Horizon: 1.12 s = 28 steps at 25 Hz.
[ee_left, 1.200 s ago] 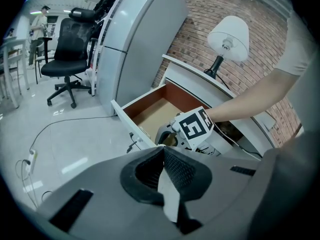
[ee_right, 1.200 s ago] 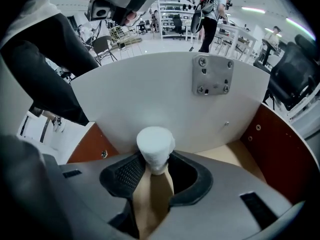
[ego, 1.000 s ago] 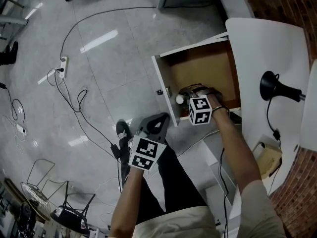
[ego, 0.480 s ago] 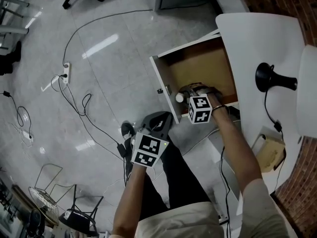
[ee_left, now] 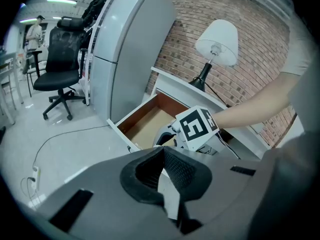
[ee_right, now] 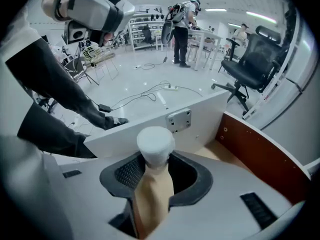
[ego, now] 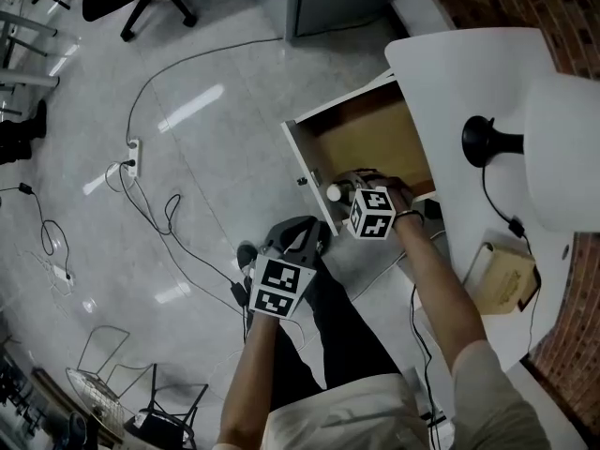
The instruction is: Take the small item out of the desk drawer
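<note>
Right gripper view, close up: the right gripper (ee_right: 155, 173) has its jaws squeezed on a small bottle (ee_right: 151, 199) with a white cap (ee_right: 156, 145). The bottle is just above the open drawer (ee_right: 197, 116), near its front wall. I think it should go straight up, slowly, so it clears that wall and does not slip. Farther off, the left gripper (ego: 296, 239) hangs over the person's leg, jaws together, holding nothing.
</note>
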Each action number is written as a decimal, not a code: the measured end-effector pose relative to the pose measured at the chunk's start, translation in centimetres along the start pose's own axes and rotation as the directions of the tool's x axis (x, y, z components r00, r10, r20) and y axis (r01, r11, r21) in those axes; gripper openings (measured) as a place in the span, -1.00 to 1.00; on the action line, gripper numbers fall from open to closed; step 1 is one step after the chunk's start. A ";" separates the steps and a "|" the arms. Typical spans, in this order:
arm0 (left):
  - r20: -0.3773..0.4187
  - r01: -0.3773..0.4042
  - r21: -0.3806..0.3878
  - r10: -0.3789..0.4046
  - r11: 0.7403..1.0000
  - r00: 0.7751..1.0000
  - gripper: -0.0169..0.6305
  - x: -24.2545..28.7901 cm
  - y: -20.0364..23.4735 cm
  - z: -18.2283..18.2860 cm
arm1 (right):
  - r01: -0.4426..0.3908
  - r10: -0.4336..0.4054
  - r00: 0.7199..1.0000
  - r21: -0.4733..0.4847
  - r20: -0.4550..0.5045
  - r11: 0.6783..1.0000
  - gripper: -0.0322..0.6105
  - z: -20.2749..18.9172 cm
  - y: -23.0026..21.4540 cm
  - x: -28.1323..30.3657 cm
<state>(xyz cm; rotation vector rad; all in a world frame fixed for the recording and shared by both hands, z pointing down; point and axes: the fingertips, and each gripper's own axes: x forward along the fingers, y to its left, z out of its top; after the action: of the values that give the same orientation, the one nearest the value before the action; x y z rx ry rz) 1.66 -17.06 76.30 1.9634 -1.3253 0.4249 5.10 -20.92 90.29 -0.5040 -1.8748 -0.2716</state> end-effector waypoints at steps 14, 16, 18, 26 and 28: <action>0.021 0.044 0.089 -0.046 0.995 0.999 -0.90 -5.3 -1.8 4.7 | 0.128 -0.148 0.988 0.302 0.045 0.945 -0.38 4.2 0.7 -7.1; 0.024 0.053 0.102 -0.056 0.993 0.998 -0.90 -6.1 -2.2 5.4 | 0.153 -0.181 0.982 0.351 0.047 0.924 -0.38 4.7 0.9 -8.1; 0.020 0.063 0.114 -0.066 0.992 0.998 -0.90 -7.0 -2.7 5.9 | 0.178 -0.218 0.974 0.408 0.054 0.896 -0.38 5.5 1.1 -9.4; 0.026 0.100 0.146 -0.105 0.984 0.994 -0.90 -10.6 -4.4 7.2 | 0.239 -0.362 0.928 0.613 0.083 0.753 -0.38 8.1 2.1 -14.8; 0.029 0.110 0.153 -0.116 0.982 0.993 -0.90 -11.7 -4.9 7.8 | 0.266 -0.409 0.909 0.652 0.075 0.710 -0.38 8.5 2.2 -16.2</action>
<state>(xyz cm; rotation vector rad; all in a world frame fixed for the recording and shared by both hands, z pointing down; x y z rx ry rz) 0.27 -13.81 61.82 2.1697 -1.2287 0.4462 3.71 -18.86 72.06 0.3009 -2.1194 0.1950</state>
